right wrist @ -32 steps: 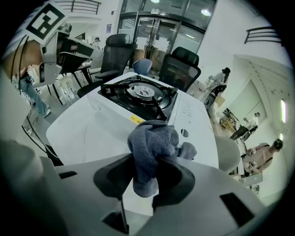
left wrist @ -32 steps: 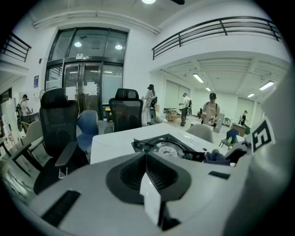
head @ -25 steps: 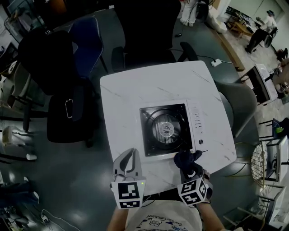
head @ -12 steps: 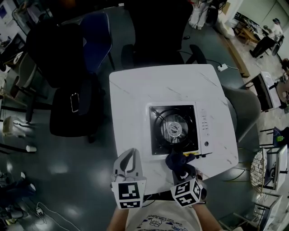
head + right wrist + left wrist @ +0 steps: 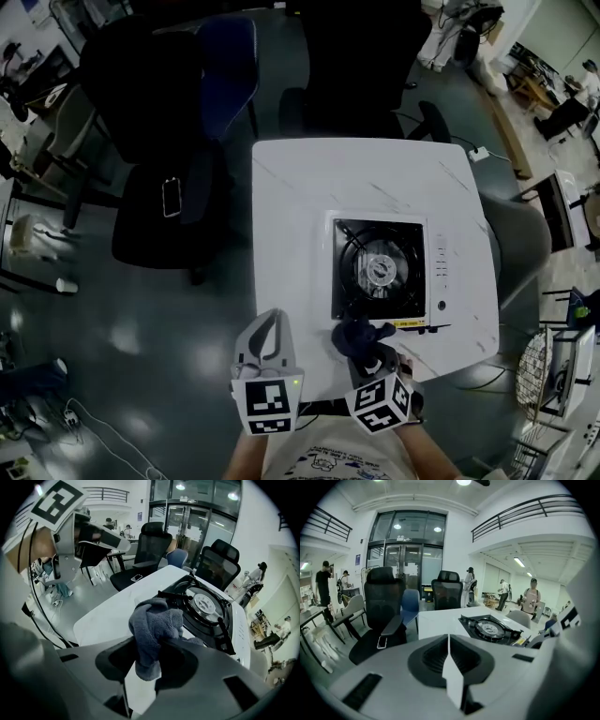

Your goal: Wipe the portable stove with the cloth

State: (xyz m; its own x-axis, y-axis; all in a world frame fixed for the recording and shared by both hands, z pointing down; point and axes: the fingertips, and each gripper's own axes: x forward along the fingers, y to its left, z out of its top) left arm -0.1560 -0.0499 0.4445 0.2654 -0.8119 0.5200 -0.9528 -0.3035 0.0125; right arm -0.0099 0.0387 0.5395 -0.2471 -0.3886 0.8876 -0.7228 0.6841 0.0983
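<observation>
The right gripper [image 5: 368, 350], jaws clenched on the cloth [image 5: 354, 334], has slid left to the near-left corner of the portable stove [image 5: 380, 269], by the tabletop's [image 5: 291, 234] near edge; wiping looks under way. The left gripper [image 5: 265, 323] hangs clenched, empty.

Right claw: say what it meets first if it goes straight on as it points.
Probably the stove's near edge. The cloth held in the right claw leads, so it would touch first. Depth is hard to judge.
</observation>
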